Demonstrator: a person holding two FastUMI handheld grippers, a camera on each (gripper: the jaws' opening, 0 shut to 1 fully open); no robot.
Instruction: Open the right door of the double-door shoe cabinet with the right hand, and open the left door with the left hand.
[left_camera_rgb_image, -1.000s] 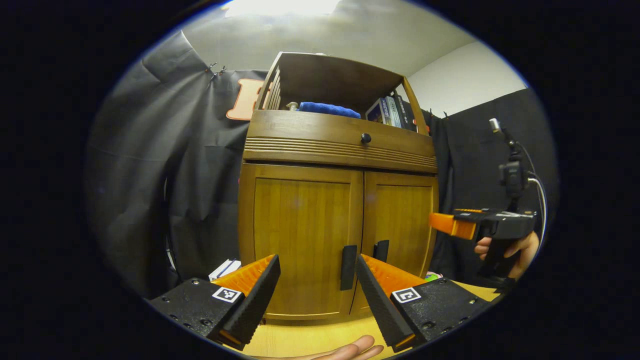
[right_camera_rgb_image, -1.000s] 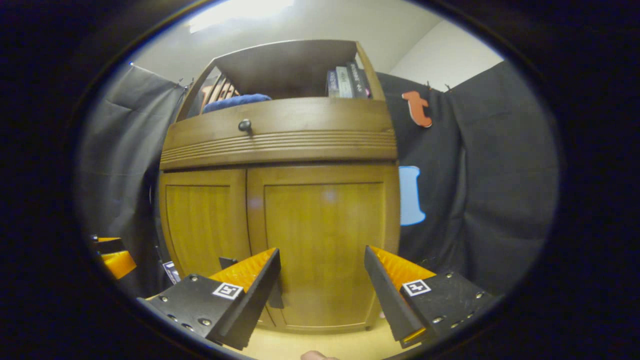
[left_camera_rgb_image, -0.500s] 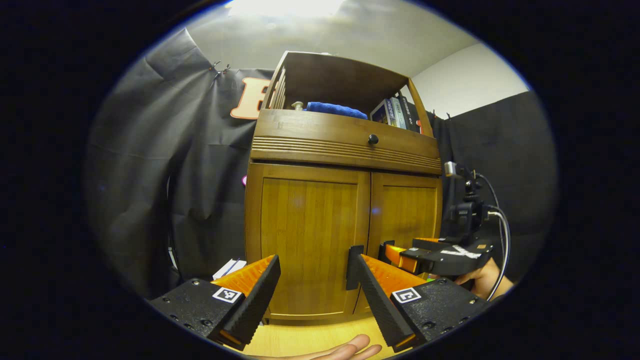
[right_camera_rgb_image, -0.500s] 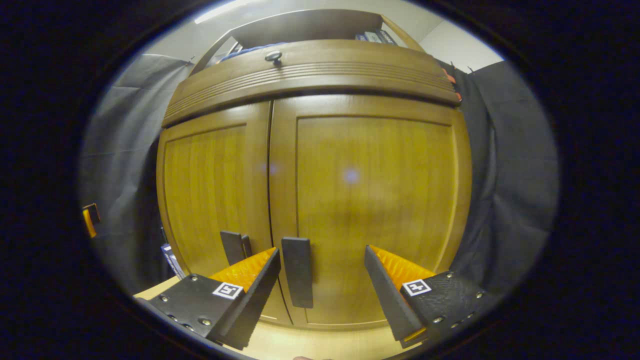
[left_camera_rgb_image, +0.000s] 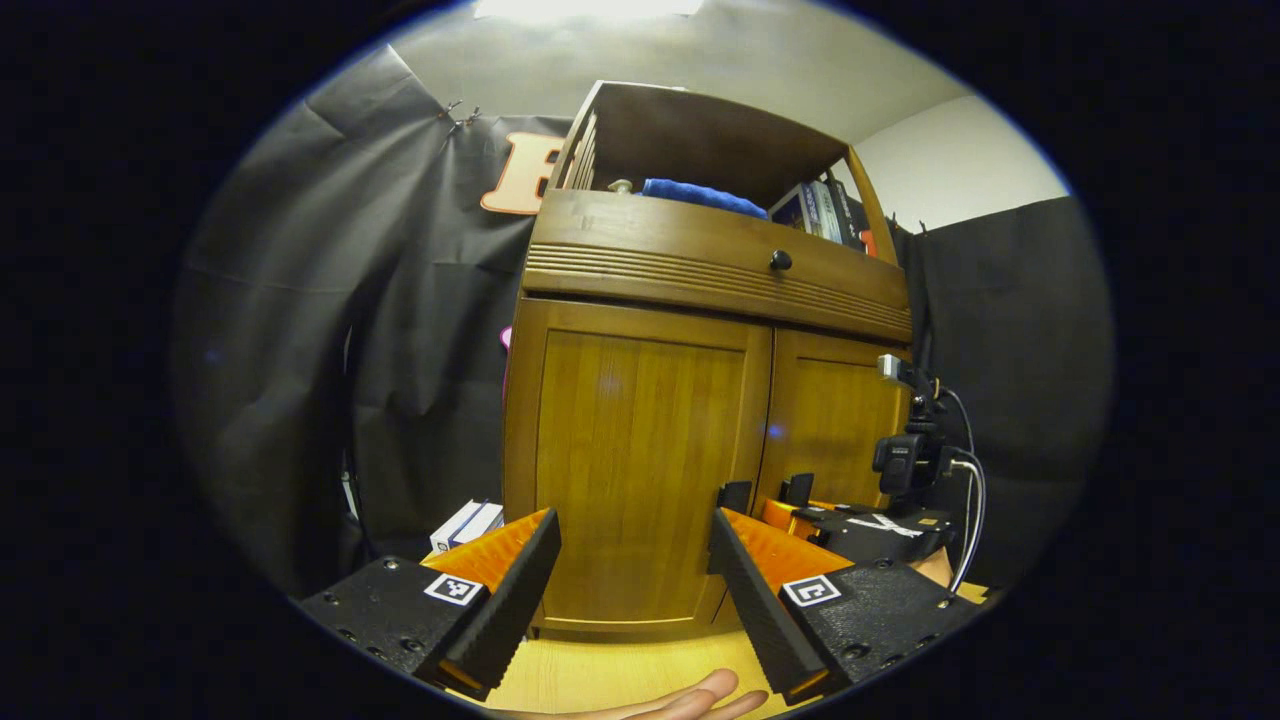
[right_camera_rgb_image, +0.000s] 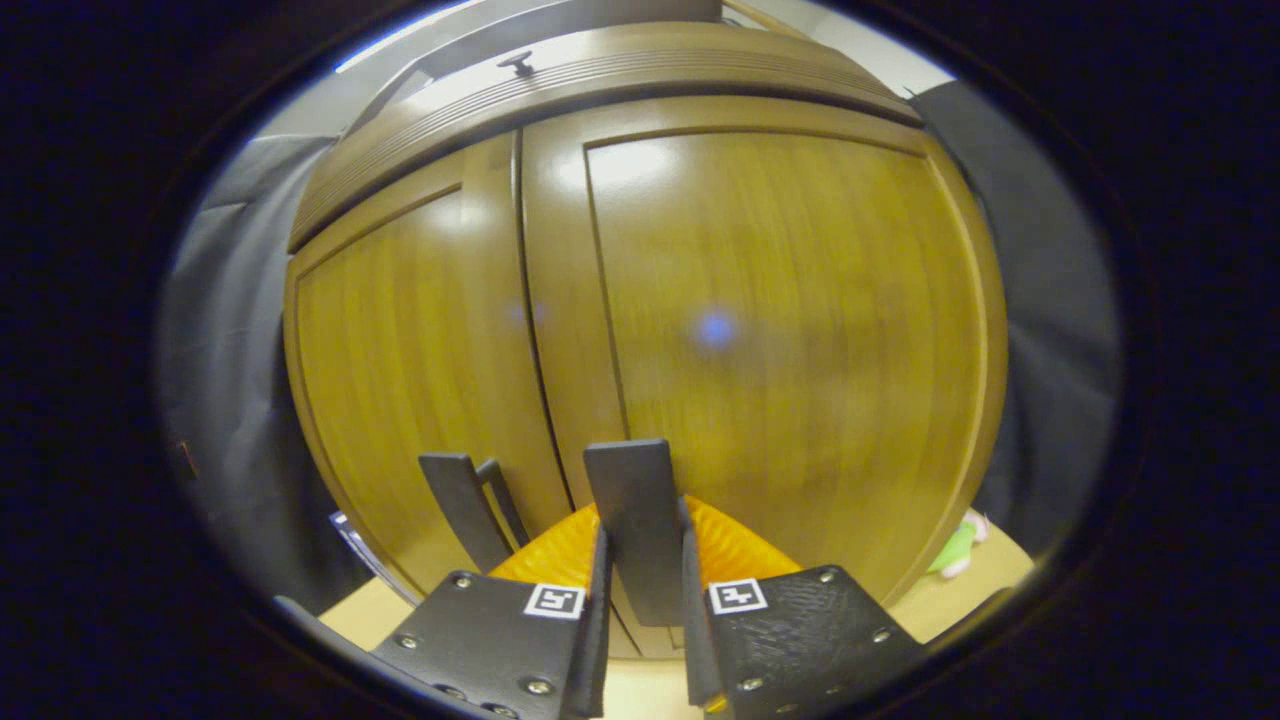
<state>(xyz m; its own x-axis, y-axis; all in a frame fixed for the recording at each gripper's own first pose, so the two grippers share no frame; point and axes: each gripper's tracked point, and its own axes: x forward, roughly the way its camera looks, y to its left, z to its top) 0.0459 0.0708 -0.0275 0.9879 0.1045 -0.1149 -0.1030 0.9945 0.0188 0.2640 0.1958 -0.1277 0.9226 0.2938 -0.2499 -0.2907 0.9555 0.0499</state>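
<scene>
- The shoe cabinet is the biggest thing here and the landmark for the rest: a wooden piece standing on a light wooden tabletop, with the black cloth wall behind it.
- Its left door and right door both lie flat and closed, their edges meeting at the middle seam.
- Above the doors runs a drawer front with a small dark knob.
- On the open shelf at the cabinet's top lie a blue cloth and, towards its right end, a row of books.
- The left tool hangs in front of the left door, apart from it, its two fingers spread wide with nothing between them.
- The right tool is at the cabinet's lower middle, clenched on the right door's handle; both fingers press its sides. In the left gripper view this tool sits at the right door's lower edge.
- The left door's handle stands free just beside the seam, untouched.
- A small white box lies at the cabinet's lower left corner.
- A bare hand shows below the left tool, above the tabletop.
</scene>
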